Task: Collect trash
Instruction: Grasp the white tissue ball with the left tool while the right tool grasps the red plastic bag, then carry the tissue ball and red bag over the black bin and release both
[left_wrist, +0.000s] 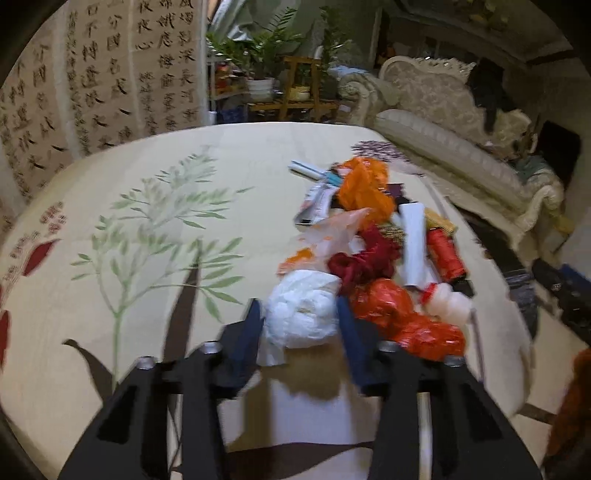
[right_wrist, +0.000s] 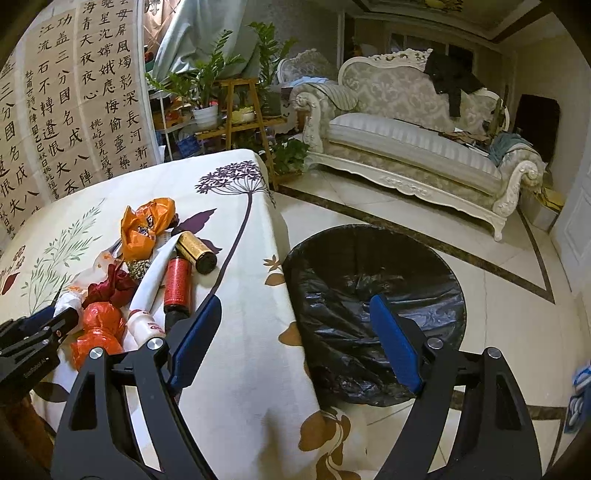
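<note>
A pile of trash lies on the table with the floral cloth (left_wrist: 129, 229). My left gripper (left_wrist: 300, 315) is shut on a crumpled white plastic bag (left_wrist: 303, 308) at the near end of the pile. Beside it lie a red plastic bag (left_wrist: 399, 314), a dark red wad (left_wrist: 364, 258), an orange bag (left_wrist: 364, 188), a red can (left_wrist: 445, 254) and a white tube (left_wrist: 413, 243). My right gripper (right_wrist: 295, 332) is open and empty, above the table's edge and a bin lined with a black bag (right_wrist: 373, 310) on the floor. The left gripper shows at the left in the right wrist view (right_wrist: 48, 325).
A gold can (right_wrist: 197, 253) and a small white bottle (right_wrist: 146, 326) also lie in the pile. A cream sofa (right_wrist: 413, 147) stands across the tiled floor. Potted plants on wooden stands (right_wrist: 236, 110) and calligraphy sheets (right_wrist: 74, 110) are behind the table.
</note>
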